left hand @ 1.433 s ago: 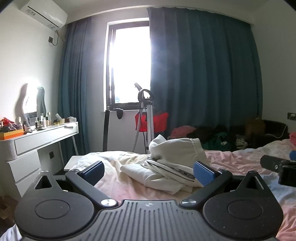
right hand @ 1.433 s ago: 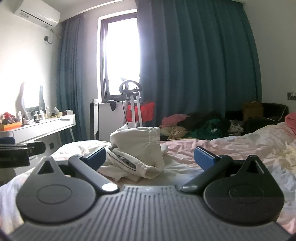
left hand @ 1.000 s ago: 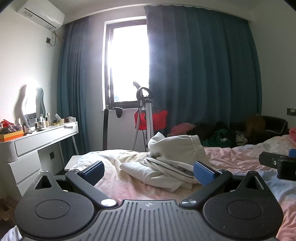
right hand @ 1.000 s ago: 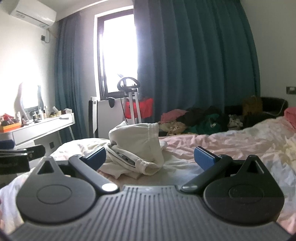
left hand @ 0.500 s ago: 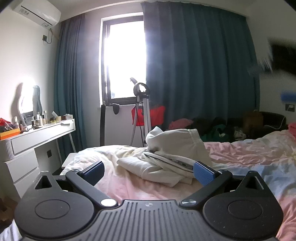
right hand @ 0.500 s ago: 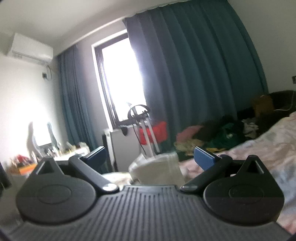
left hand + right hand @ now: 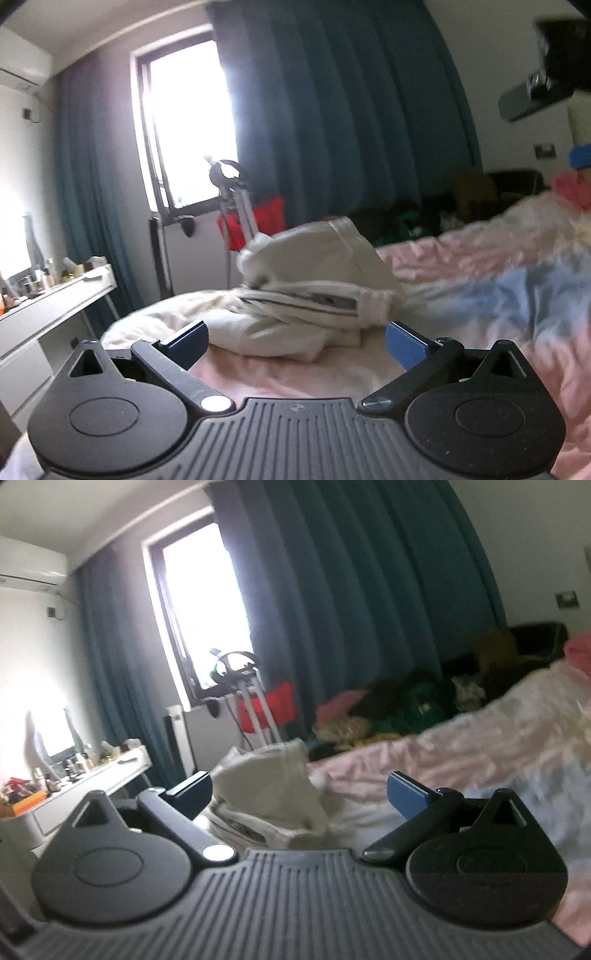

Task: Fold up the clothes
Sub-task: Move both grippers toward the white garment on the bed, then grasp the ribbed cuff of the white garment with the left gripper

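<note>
A crumpled cream-white garment [image 7: 314, 291] with a dark striped trim lies in a heap on the pink and blue bed sheet [image 7: 480, 280]. My left gripper [image 7: 295, 341] is open just short of the heap, nothing between its blue pads. In the right wrist view the same garment [image 7: 269, 794] sits low and left of centre, partly hidden by the gripper body. My right gripper [image 7: 299, 794] is open and held above the bed, holding nothing. Part of the right gripper shows high at the top right of the left wrist view. Both views are motion-blurred.
A white dressing table [image 7: 92, 775] with bottles stands at the left. A tripod stand [image 7: 236, 206] and a red bag [image 7: 269, 221] are by the window. A pile of coloured clothes [image 7: 399, 709] lies beyond the bed, before teal curtains [image 7: 332, 129].
Both grippers have tilted and swung. The right gripper rose off the bed to high in the left view. The left gripper has come closer to the white garment. Both jaws stayed open.
</note>
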Available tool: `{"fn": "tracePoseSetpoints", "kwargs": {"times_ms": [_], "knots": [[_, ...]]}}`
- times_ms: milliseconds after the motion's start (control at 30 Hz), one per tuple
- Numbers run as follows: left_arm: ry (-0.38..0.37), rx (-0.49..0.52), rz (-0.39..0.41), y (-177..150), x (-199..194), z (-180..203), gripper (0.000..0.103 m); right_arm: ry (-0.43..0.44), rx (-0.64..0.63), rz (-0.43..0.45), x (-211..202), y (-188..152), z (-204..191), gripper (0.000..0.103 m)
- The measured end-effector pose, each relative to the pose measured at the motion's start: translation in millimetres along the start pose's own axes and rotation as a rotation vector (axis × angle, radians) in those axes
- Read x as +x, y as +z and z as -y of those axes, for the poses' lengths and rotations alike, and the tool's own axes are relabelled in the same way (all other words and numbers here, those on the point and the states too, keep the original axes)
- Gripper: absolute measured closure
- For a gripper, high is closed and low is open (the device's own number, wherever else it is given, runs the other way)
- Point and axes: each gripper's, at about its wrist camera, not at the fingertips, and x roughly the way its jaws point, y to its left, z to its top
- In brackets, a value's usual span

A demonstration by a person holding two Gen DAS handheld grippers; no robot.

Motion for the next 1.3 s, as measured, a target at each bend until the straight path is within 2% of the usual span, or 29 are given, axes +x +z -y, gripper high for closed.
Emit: {"fn": "tracePoseSetpoints", "kwargs": {"times_ms": [133, 267, 467, 600, 733, 800, 867, 967, 1067, 1133, 1300], "knots": [[-0.072, -0.002, -0.043, -10, 41, 24, 0.000, 0.019, 0.014, -0.012, 5, -14, 9, 0.000], [-0.046, 0.055, -0.095, -11, 91, 54, 0.000, 0.058, 0.046, -0.048, 14, -12, 21, 0.000], [-0.046, 0.058, -0.157, 4, 160, 80, 0.000, 0.045, 0.121, -0.079, 24, -23, 46, 0.001], [0.033, 0.061, -0.170, 14, 198, 89, 0.000, 0.036, 0.176, -0.104, 35, -29, 61, 0.001], [0.107, -0.029, -0.247, 22, 231, 79, 0.002, 0.033, 0.186, -0.122, 40, -32, 66, 0.001], [0.132, -0.093, -0.285, 25, 243, 69, 0.016, 0.035, 0.187, -0.133, 42, -34, 67, 0.001], [0.135, -0.143, -0.297, 30, 249, 58, 0.022, 0.036, 0.177, -0.135, 43, -36, 66, 0.001], [0.136, -0.154, -0.267, 37, 241, 50, 0.050, 0.026, 0.170, -0.142, 45, -38, 66, 0.001], [0.151, -0.198, -0.231, 46, 227, 39, 0.069, 0.023, 0.180, -0.141, 46, -38, 69, 0.001], [0.147, -0.229, -0.211, 55, 215, 28, 0.090, 0.020, 0.186, -0.139, 47, -38, 71, 0.001], [0.145, -0.284, -0.160, 70, 169, -12, 0.093, -0.001, 0.190, -0.131, 47, -38, 71, 0.001]]}}
